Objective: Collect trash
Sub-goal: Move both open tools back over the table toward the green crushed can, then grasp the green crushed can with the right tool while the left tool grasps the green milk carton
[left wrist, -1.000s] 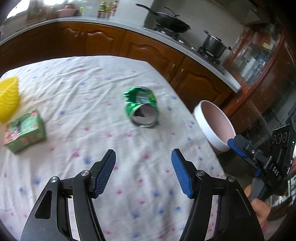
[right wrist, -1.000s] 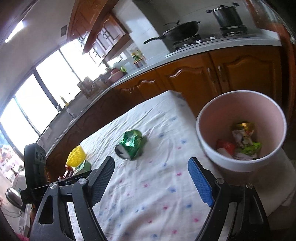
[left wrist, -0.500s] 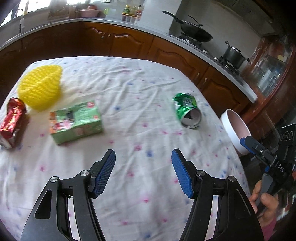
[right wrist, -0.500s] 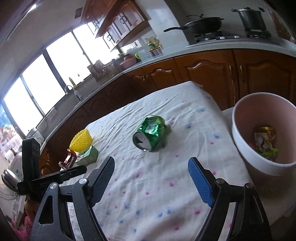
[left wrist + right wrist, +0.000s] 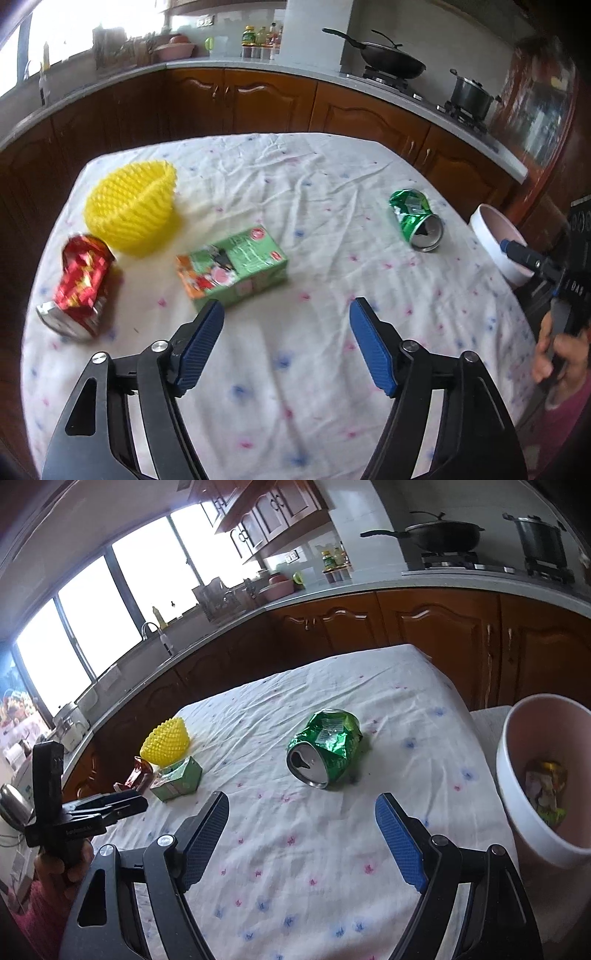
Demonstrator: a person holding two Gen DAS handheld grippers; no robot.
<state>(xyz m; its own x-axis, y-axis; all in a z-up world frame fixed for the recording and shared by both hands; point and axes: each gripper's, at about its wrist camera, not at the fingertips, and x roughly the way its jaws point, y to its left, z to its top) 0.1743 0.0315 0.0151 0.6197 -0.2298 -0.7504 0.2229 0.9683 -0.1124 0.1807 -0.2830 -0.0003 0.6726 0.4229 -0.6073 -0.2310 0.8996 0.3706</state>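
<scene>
My left tongs (image 5: 286,314) and right tongs (image 5: 301,806) hover wide open, empty. Only the right view shows wrappers inside the pink bin (image 5: 517,812) off the counter's (image 5: 295,387) right edge. Green carton (image 5: 232,266) nearest; crushed green can (image 5: 325,746) toward the right edge; red can (image 5: 81,284) and yellow net (image 5: 131,206) left, unobstructed.

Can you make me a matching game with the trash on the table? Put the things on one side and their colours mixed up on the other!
Things:
1. crushed can
2. foam net
3. snack bag
4. bin

Colours:
A. yellow
B. pink inside, white rim
C. green
D. red

Pairs: 1-C, 2-A, 3-D, 4-B
</scene>
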